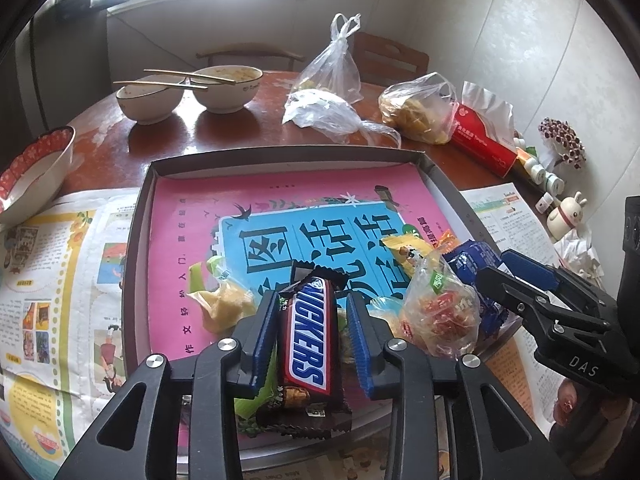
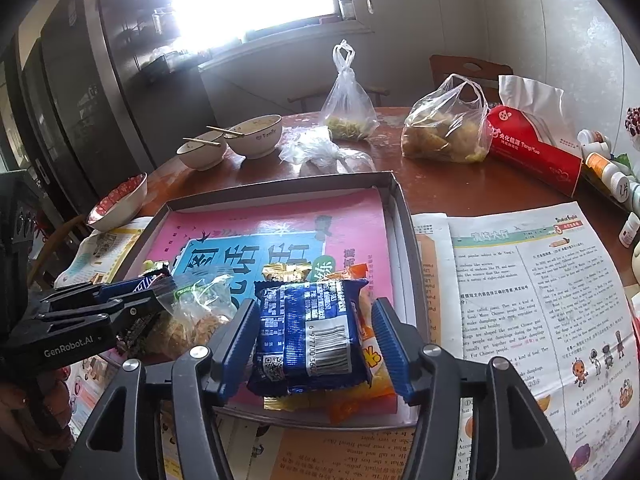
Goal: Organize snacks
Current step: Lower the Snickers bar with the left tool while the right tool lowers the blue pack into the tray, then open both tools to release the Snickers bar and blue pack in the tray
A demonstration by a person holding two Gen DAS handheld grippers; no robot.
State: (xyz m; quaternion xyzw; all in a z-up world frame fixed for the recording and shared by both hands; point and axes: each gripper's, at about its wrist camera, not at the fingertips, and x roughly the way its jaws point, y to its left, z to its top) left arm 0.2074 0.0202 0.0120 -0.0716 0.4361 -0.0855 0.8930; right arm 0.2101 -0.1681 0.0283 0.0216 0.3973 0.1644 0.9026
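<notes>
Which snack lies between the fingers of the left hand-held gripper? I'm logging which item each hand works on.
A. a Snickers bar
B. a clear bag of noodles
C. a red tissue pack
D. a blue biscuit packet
A: in the left wrist view the Snickers bar lies lengthwise between the blue pads of the left hand-held gripper, over the tray.

Both wrist views look steeply down, close over the shallow grey cardboard tray (image 1: 138, 216) (image 2: 404, 216); each shows the other gripper.

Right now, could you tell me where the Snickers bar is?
In the left wrist view the Snickers bar lies in the tray at its near edge, between the left gripper pads, which are not pressing it.
</notes>
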